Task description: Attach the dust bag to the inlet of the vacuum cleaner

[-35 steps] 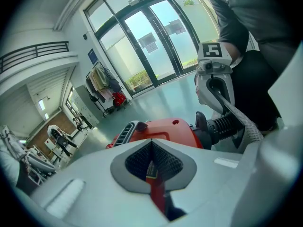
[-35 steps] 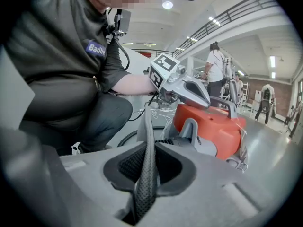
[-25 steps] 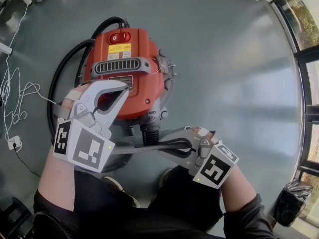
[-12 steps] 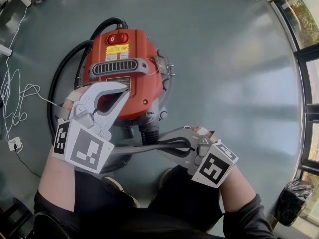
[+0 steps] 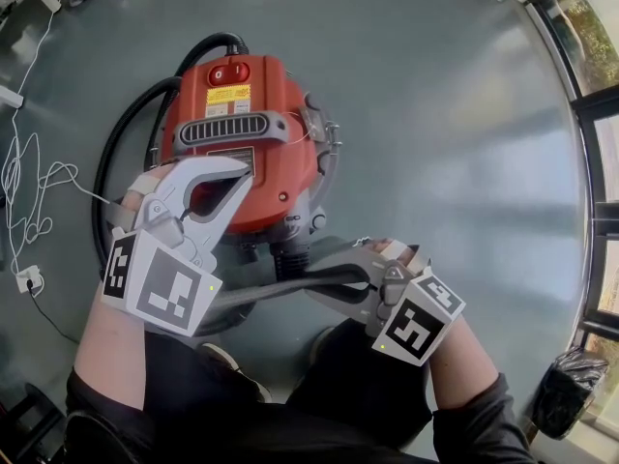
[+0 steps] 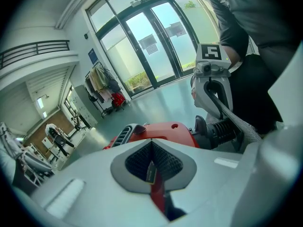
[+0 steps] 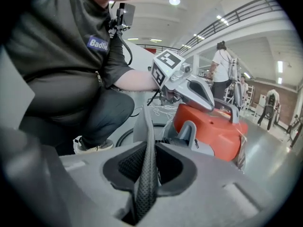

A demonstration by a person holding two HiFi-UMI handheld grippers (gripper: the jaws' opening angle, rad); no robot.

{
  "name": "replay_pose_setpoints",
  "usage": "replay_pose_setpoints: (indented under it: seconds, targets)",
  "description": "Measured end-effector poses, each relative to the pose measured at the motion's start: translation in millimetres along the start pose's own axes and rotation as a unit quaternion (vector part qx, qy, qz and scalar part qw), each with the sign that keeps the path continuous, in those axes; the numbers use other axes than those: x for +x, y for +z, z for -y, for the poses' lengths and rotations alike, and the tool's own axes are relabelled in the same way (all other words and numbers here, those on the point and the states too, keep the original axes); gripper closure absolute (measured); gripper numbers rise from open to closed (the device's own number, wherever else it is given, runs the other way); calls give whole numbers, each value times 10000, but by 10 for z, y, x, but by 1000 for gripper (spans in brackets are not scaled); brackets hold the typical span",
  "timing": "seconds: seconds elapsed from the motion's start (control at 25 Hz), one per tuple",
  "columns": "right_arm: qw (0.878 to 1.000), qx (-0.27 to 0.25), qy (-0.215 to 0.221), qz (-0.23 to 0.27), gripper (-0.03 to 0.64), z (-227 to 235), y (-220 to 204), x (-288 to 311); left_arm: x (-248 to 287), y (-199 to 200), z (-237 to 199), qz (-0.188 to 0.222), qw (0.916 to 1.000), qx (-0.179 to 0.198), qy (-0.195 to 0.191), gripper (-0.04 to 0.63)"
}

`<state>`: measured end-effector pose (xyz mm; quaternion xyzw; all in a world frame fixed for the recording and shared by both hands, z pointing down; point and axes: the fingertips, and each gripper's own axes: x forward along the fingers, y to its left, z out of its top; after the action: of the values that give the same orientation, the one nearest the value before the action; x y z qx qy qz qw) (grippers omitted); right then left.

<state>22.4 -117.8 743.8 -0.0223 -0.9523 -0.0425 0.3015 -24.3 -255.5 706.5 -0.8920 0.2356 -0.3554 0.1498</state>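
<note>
The red vacuum cleaner stands on the floor with its black ribbed inlet facing me. The grey dust bag shows as a flat strip just in front of the inlet. My right gripper is shut on the bag's right end. Its jaws have just been opening a little, with the bag's textured edge still between the pads. My left gripper is shut and hovers over the vacuum's front left with nothing clearly held. Red shows through its jaw gap.
A black hose loops round the vacuum's left side. White cables lie on the floor at far left. A black bag sits at lower right near glass doors. My legs and a shoe are close below.
The right gripper has rolled slightly and its upper jaw has lifted a little, so the bag's strip tilts a bit more. The left gripper and the vacuum have not moved.
</note>
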Motion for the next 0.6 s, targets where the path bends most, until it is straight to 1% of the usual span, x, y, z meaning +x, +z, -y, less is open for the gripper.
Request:
replay_pose_setpoints:
  seconds: [0.12, 0.36, 0.44, 0.6]
  targets:
    - [9999, 142, -15, 45, 572, 15, -8, -7, -1, 4, -3, 26, 10000, -23, 19, 584]
    - [9971, 648, -384, 137, 572, 57, -91, -66, 4, 4, -1, 21, 10000, -44, 12, 584]
    - [9974, 623, -342, 128, 571, 52, -82, -52, 2, 4, -1, 19, 10000, -46, 13, 584]
    - [9993, 346, -92, 70, 568, 43, -26, -4, -1, 5, -2, 22, 10000, -51, 18, 584]
